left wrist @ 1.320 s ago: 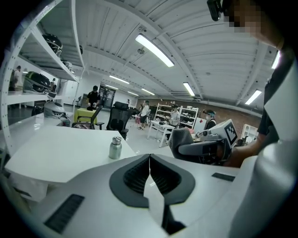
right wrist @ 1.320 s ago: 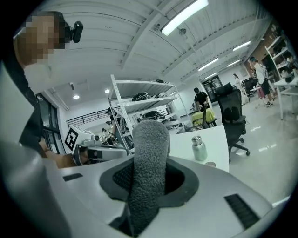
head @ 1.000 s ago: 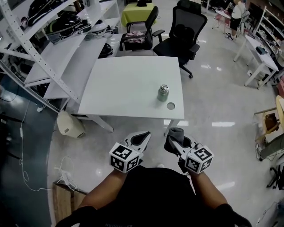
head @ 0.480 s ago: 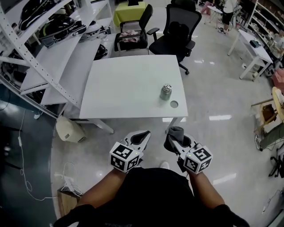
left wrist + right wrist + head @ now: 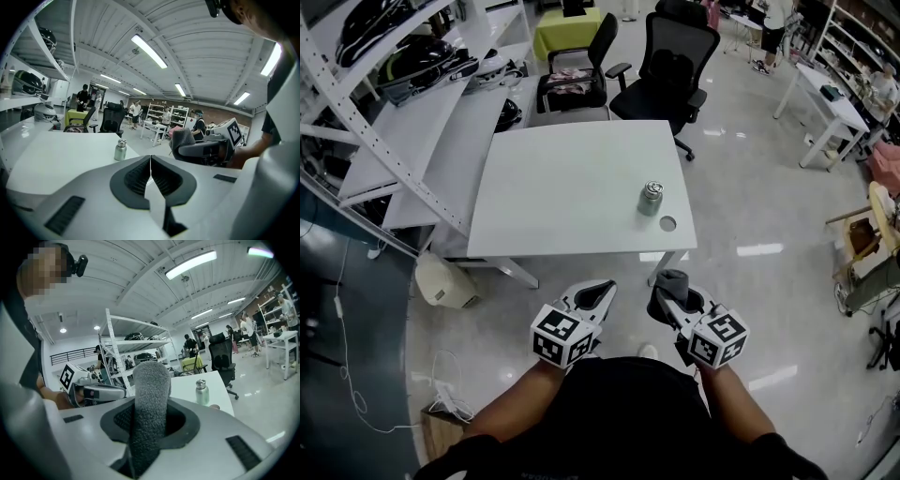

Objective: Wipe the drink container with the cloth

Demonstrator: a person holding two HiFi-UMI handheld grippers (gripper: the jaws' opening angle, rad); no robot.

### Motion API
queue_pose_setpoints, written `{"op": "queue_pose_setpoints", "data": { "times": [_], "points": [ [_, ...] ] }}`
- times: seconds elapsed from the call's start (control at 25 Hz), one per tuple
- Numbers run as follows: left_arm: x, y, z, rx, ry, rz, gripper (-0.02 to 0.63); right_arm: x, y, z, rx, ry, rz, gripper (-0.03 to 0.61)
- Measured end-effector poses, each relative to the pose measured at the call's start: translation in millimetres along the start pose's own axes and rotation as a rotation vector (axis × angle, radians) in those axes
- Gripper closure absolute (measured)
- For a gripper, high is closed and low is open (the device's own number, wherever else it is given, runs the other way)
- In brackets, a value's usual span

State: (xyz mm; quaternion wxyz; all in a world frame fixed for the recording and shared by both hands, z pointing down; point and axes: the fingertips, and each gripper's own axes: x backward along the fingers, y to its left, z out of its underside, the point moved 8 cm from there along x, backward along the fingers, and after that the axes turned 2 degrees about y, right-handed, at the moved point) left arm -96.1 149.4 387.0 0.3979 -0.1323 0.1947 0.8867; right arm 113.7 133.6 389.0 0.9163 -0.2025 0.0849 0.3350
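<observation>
My right tongs point(image 5: 149, 416) grip a grey fleecy cloth point(image 5: 151, 380); my left tongs point(image 5: 150, 159) are clenched, empty. A small brushed-steel capped bottle point(image 5: 650, 198) stands near the white surface's point(image 5: 562, 178) front right corner.

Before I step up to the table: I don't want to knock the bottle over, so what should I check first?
1. Cloth clamped in right gripper: ok.
2. Left gripper empty, jaws together: ok.
3. Drink container upright on the table: ok.
4. Container within reach: not ok; both grippers hang short of the table's near edge.
5. Container's cap screwed tight: cannot tell.
</observation>
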Motion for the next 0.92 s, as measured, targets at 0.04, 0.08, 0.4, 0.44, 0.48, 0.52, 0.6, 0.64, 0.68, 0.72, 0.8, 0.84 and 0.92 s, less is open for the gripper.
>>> {"op": "queue_pose_setpoints", "data": {
  "times": [0.04,0.08,0.4,0.44,0.48,0.52,0.6,0.64,0.68,0.72,0.8,0.84,0.92],
  "points": [
    [0.3,0.2,0.1,-0.002,-0.001,-0.001,0.597,-0.4,-0.2,0.7,-0.001,0.001,0.0,0.468],
    [0.8,1.1,0.1,-0.001,-0.002,-0.002,0.597,-1.1,-0.3,1.3,-0.002,0.002,0.001,0.468],
    [2.8,1.8,-4.2,0.002,-0.017,-0.009,0.597,-1.2,-1.1,1.9,-0.005,0.007,0.002,0.468],
    [3.1,1.8,-3.8,0.002,-0.016,-0.009,0.597,-1.2,-0.9,1.8,-0.005,0.008,0.002,0.468],
    [3.5,1.9,-3.4,0.003,-0.015,-0.01,0.597,-1.1,-0.6,1.5,-0.003,0.009,0.002,0.468],
    [4.0,2.0,-3.1,0.003,-0.015,-0.011,0.597,-1.1,-0.4,1.2,-0.002,0.011,0.002,0.468],
    [4.3,2.0,-2.6,0.003,-0.017,-0.013,0.597,-0.9,-0.3,1.2,0.001,0.015,0.002,0.468],
    [4.5,2.0,-2.6,0.003,-0.019,-0.013,0.597,-0.7,-0.1,1.3,0.003,0.017,0.003,0.468],
    [4.8,2.1,-2.7,0.003,-0.02,-0.013,0.597,-0.6,0.1,1.4,0.004,0.019,0.004,0.468],
    [5.2,2.3,-2.8,0.002,-0.021,-0.014,0.597,-0.5,0.2,1.3,0.006,0.02,0.005,0.468],
    [5.8,2.7,-2.9,0.002,-0.023,-0.014,0.597,-0.4,0.4,1.0,0.008,0.02,0.007,0.468],
    [6.1,2.8,-2.7,0.003,-0.024,-0.014,0.597,-0.4,0.6,0.9,0.009,0.02,0.008,0.468],
    [6.7,2.7,-2.1,0.005,-0.025,-0.014,0.597,-0.4,1.2,0.8,0.012,0.019,0.007,0.468]
  ]
}}
